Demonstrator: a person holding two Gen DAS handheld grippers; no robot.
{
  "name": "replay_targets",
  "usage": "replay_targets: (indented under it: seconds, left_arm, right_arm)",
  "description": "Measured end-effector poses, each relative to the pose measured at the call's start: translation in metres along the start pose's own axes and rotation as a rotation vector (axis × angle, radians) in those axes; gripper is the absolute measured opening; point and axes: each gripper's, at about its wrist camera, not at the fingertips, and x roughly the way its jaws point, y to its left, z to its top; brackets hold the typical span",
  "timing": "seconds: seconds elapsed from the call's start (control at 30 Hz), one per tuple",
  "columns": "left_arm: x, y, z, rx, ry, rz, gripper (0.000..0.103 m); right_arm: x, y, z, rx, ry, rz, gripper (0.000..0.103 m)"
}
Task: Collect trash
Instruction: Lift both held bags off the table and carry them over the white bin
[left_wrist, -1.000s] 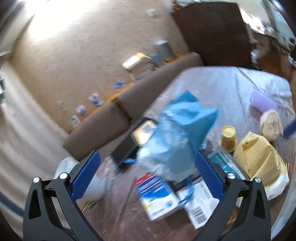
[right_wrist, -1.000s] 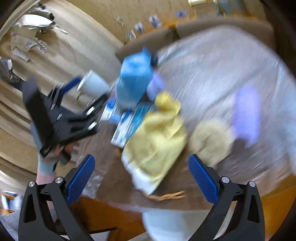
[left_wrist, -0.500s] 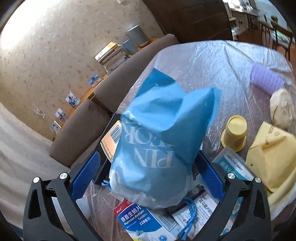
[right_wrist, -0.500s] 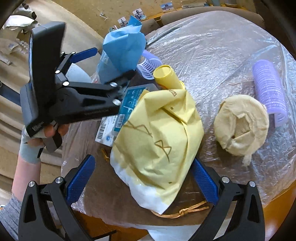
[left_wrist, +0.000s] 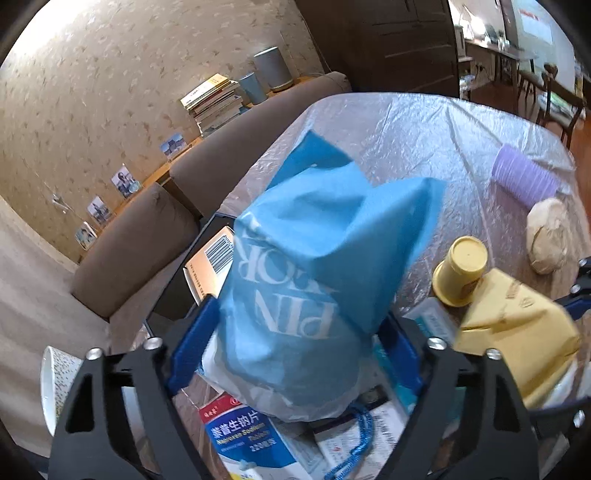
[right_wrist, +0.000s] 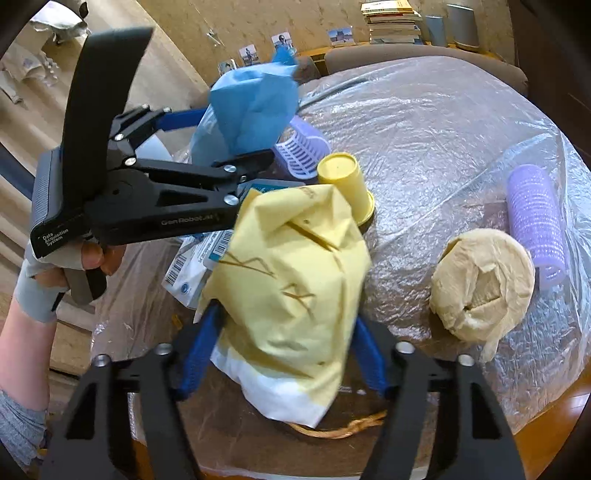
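A blue drawstring bag (left_wrist: 314, 288) stands on the plastic-covered table (left_wrist: 406, 147). My left gripper (left_wrist: 295, 332) is shut on the bag, one blue pad on each side; both show in the right wrist view, the gripper (right_wrist: 221, 147) and the bag (right_wrist: 251, 110). A yellow paper bag (right_wrist: 291, 288) lies at the table's near edge. My right gripper (right_wrist: 284, 354) is shut on it, pads pressing both sides. The yellow bag also shows in the left wrist view (left_wrist: 517, 332).
A yellow paper cup (right_wrist: 347, 184) lies on its side behind the yellow bag. A beige paper wad (right_wrist: 484, 284) and purple hair rollers (right_wrist: 535, 218) lie right. Medicine boxes (left_wrist: 247, 435) and leaflets lie under the blue bag. A white cup (left_wrist: 55, 384) sits left.
Both grippers moved forward and closed: the left onto the blue bag, the right onto the yellow bag. One second ago both were open and farther back.
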Motion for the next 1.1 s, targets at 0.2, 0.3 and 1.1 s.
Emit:
replay_targets:
  seconds: [0.2,0.3,1.1]
  left_arm:
    - [-0.021,0.002,0.0,-0.059,-0.057,-0.013,0.077]
    - [-0.034,0.003,-0.001,-0.101,-0.082,-0.012,0.077]
    - [0.006,-0.005,0.003,-0.075,0.053,0.057,0.082]
  right_arm:
    - [-0.019,-0.019,0.0,0.001,-0.038,0.019,0.055]
    - [-0.031,-0.032,0.004,0.015,-0.054,0.056,0.055]
    - [-0.036,-0.04,0.007,-0.032,-0.038,0.073,0.053]
